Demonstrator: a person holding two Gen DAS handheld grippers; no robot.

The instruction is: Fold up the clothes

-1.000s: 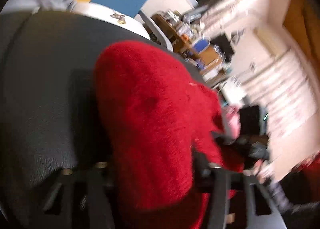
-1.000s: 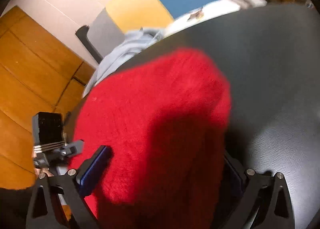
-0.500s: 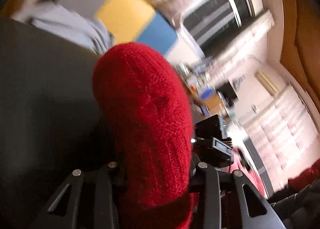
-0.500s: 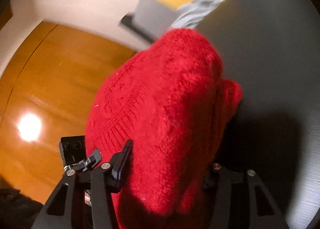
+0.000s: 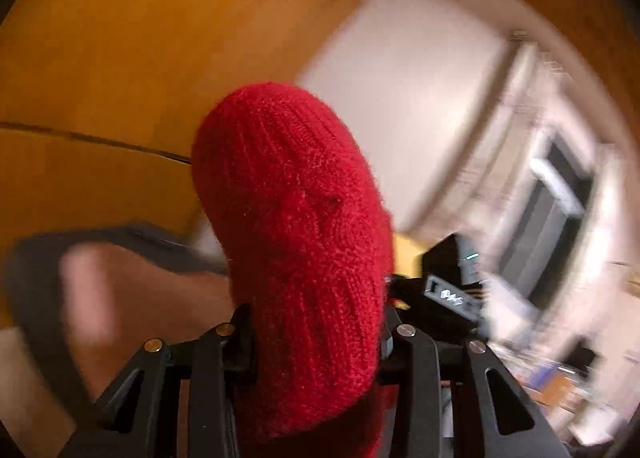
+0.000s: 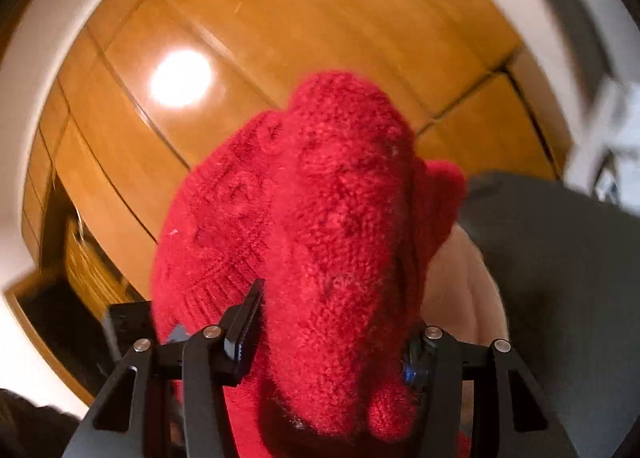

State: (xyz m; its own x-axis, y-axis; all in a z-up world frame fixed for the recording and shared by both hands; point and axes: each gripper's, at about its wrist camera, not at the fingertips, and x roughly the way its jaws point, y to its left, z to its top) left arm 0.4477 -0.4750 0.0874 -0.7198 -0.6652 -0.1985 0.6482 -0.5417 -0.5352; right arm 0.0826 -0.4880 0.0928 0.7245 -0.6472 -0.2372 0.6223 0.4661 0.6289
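The red knitted sweater is being held off the table, bunched between the fingers of both tools: the left gripper is clamped on one thick wad of it, and the right gripper is clamped on another. In each wrist view the knit is filling the centre and bulging up toward 12 o'clock, with wooden wall panels behind it. The right gripper's jaws have just been closing, with the knit between them. The dark table is being seen only at 3 to 4 o'clock in the right view. The step in hand is judged to be lifting the garment so that it can be spread. To do this well, both grips are being kept firm, and the two tools should be drawn apart so the fabric is being stretched flat before lowering; a thick wad is likely to be slipping if tugged
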